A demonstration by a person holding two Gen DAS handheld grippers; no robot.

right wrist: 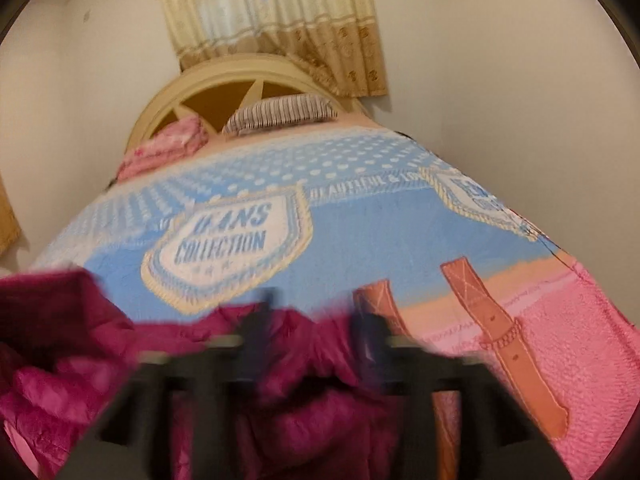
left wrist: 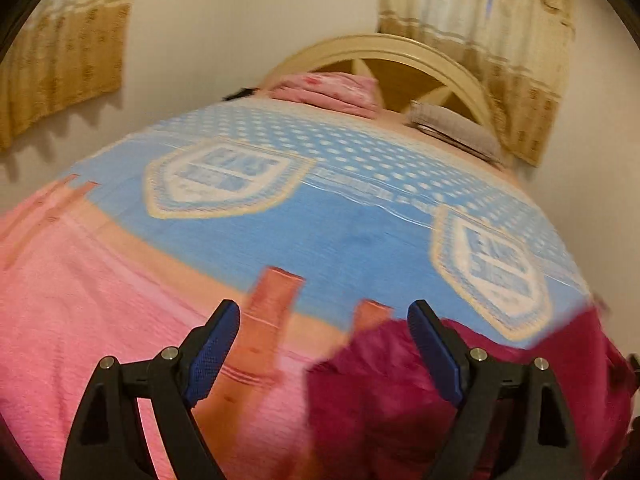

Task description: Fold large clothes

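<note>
Your left gripper stands wide open over the near end of the bed, its blue-padded fingers well apart with nothing clamped between them. The magenta garment lies crumpled on the bedspread below and to the right of that gripper, reaching past its right finger toward the bed's right edge; the pads do not press on it.

Your right gripper is heavily blurred in its own view, yet its two dark fingers show apart, so the jaws are open and grip nothing. The same magenta garment bunches under and to the left of it, quilted and rumpled, with its far edge lying across the lower rim of the nearest "JEANS COLLECTION" badge.

Beyond the garment, the blue middle of the bedspread is flat and bare up to the dotted band. In the left view the pink end of the spread runs open to the left; in the right view it runs open to the right, crossed by printed brown straps. At the far end, a folded pink blanket and a striped pillow sit against the arched headboard. Plain walls and curtains close in around the bed.
</note>
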